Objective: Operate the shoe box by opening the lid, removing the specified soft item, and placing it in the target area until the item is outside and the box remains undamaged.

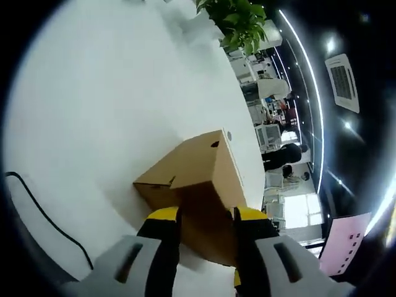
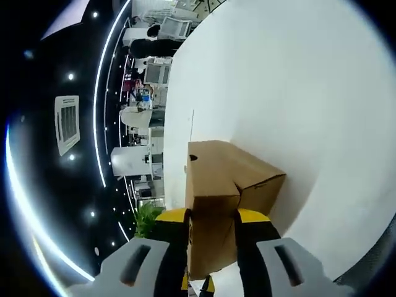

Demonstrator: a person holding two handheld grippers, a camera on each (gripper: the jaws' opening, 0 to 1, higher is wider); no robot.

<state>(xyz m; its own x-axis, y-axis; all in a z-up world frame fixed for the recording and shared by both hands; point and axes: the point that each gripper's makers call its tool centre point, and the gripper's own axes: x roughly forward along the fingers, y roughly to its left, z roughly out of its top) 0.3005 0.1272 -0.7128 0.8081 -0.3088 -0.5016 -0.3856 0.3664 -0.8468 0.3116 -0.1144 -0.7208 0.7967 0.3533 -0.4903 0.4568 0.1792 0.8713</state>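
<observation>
On the broad white tabletop (image 1: 93, 111) sits the cardboard shoe box (image 1: 201, 179), its lid (image 2: 213, 170) down as far as both views show — so the opening step looks not yet done; the soft item is out of sight, presumably inside, and no target area can be made out. In the left gripper view the left tool (image 1: 207, 216) has its yellow-tipped jaws on either side of the near end of the box, seemingly pinching it; in the right gripper view the right tool (image 2: 210, 216) straddles the opposite end the same way, apparently clamped on the cardboard. My judgement: the task is at its very start — box gripped from both ends, lid to lift, item to take out and set down; the cardboard shows no crush or tear. A thin black cable (image 1: 43, 216) trails across the tabletop well apart from the box.
</observation>
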